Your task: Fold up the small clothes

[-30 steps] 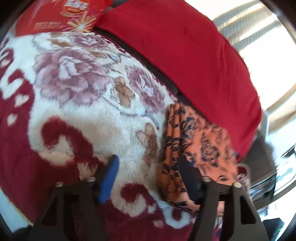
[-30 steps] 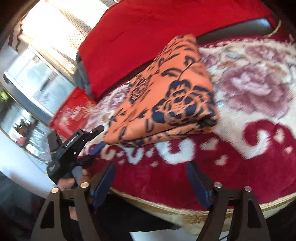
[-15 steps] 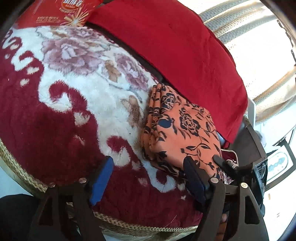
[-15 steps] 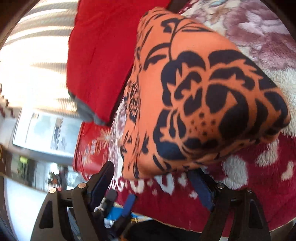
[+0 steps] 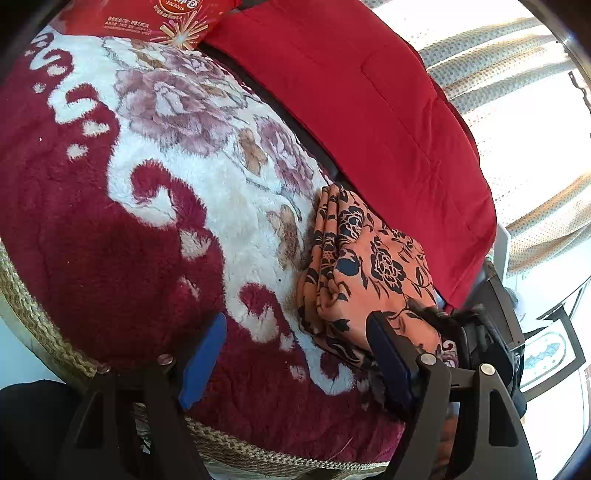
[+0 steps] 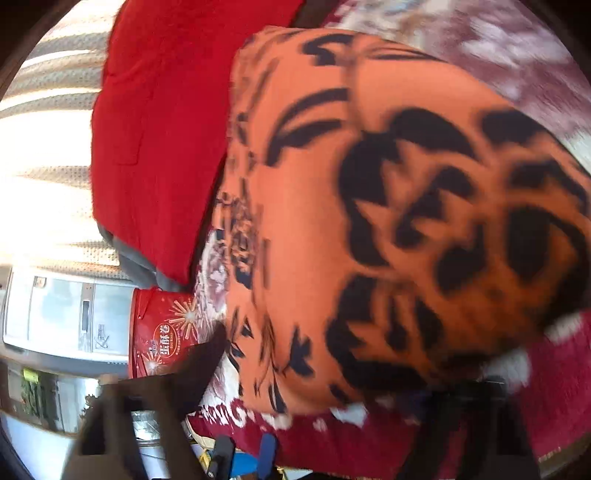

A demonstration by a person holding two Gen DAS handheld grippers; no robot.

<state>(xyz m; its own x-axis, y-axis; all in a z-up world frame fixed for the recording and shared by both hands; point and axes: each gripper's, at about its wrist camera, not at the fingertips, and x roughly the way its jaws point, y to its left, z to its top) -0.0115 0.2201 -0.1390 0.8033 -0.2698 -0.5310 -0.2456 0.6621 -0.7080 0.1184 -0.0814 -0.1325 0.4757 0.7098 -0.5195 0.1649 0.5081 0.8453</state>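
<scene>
right claw (image 6: 325,376) has just been closing on folded orange garment (image 6: 369,206) (blurred).

Left of the folded orange garment (image 5: 365,266) the plush floral blanket (image 5: 166,192) lay bare, giving open passage. A red cushion (image 5: 369,110) walled the garment's far side, touching it. A red printed box (image 5: 162,18) blocked the blanket's far corner, well apart from the garment.

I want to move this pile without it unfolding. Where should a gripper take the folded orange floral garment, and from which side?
Grip the orange floral garment at its thick near corner, coming in low from the blanket's front edge. There the stacked layers meet, so one pinch catches them all.
</scene>
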